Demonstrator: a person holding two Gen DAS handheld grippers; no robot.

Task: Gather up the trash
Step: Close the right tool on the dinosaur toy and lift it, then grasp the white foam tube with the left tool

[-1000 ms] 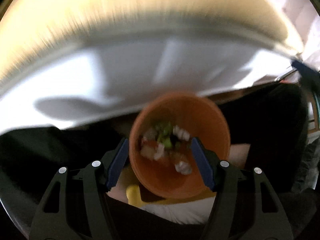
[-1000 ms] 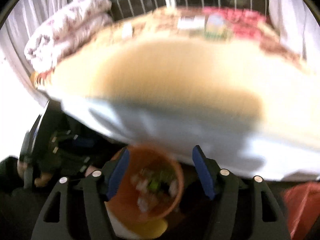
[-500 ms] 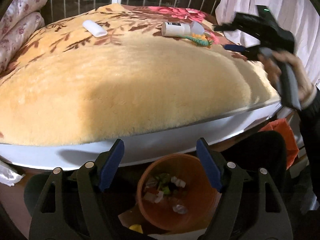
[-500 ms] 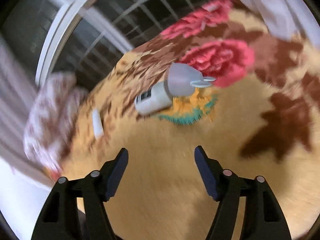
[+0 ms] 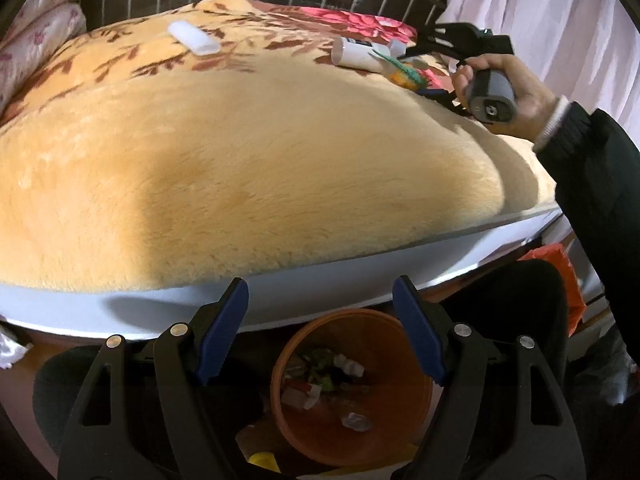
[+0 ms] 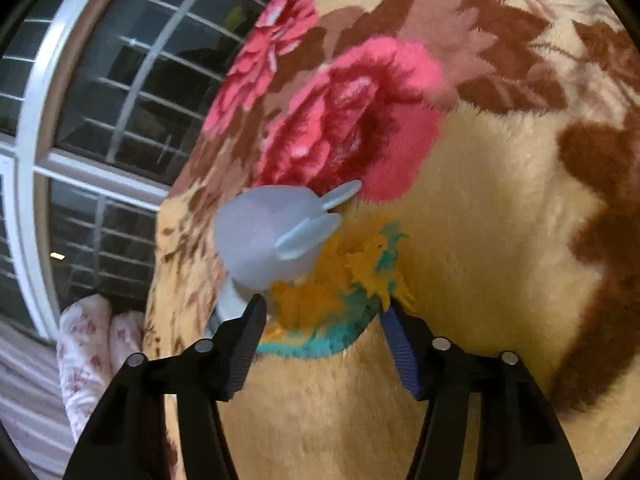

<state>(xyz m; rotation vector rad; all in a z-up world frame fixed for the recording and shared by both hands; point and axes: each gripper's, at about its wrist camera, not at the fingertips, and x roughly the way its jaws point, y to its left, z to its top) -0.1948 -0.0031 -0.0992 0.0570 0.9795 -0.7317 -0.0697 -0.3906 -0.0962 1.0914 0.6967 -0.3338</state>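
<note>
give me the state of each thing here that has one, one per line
orange plastic waste bin: upright on the floor, scraps inside
white bottle with bunny-eared cap: lying on the bed, capped
yellow and teal wrapper: on the blanket, between the right gripper fingers, which are closing
left gripper: open, empty

Blanket (image 5: 240,152): yellow plush, brown leaves, pink-red roses. Trash bin (image 5: 352,388): orange. Bottle (image 6: 276,236): white, translucent lavender cap. Frilly wrapper (image 6: 340,300): orange-yellow, teal edge. Gripper pads (image 5: 222,328): blue. Pillows (image 5: 36,40): white, pink floral. Sleeve (image 5: 596,184): black.
</note>
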